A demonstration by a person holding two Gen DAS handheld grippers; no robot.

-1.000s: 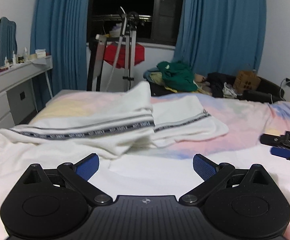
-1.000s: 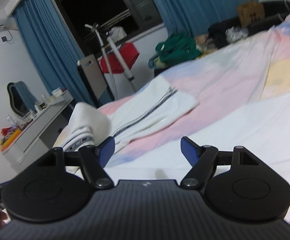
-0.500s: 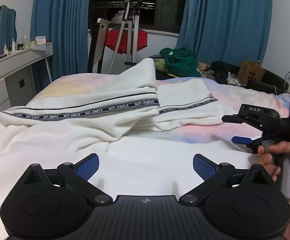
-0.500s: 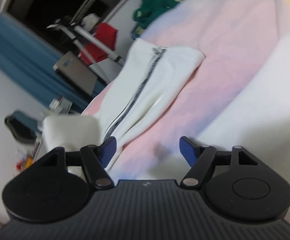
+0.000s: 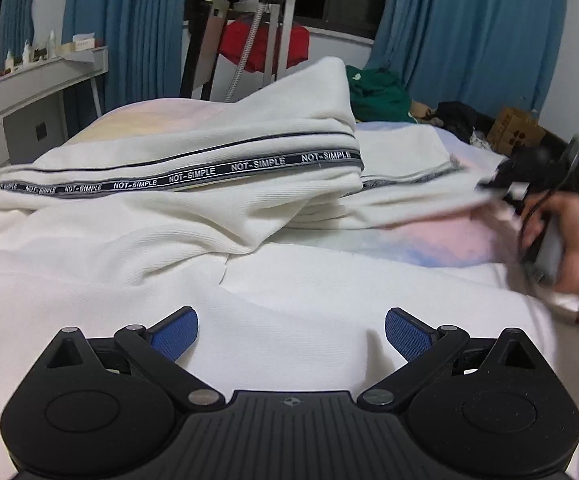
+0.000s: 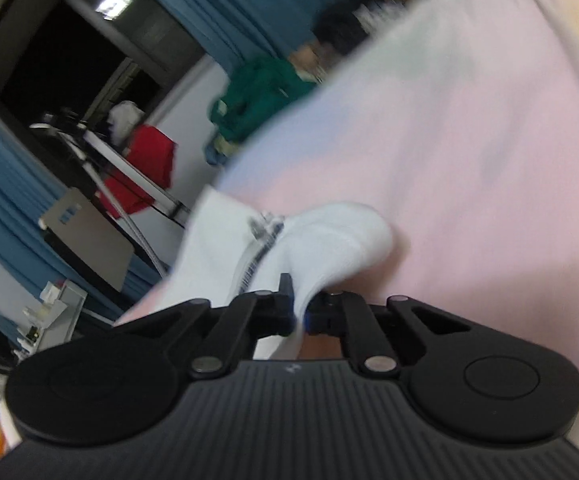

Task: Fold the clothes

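Observation:
A white garment (image 5: 217, 208) with a dark "NOT-SIMPLE" stripe lies spread and partly folded on the bed. My left gripper (image 5: 291, 334) is open and empty, low over the garment's near white cloth. My right gripper (image 6: 299, 312) is shut on the garment's sleeve end (image 6: 321, 240) by its striped edge. In the left wrist view the right gripper (image 5: 505, 184) shows at the right, held in a hand and pinching the sleeve just above the bedsheet.
The bed has a pastel pink, blue and yellow sheet (image 5: 429, 240). A clothes rack with a red cloth (image 5: 265, 48) stands past the bed. A green clothes pile (image 5: 377, 92) and a cardboard box (image 5: 517, 132) lie at the far right. A white desk (image 5: 29, 88) is at the left.
My right gripper has moved onto the sleeve end and shut on it. My left gripper has dropped lower and closer to the garment, still open.

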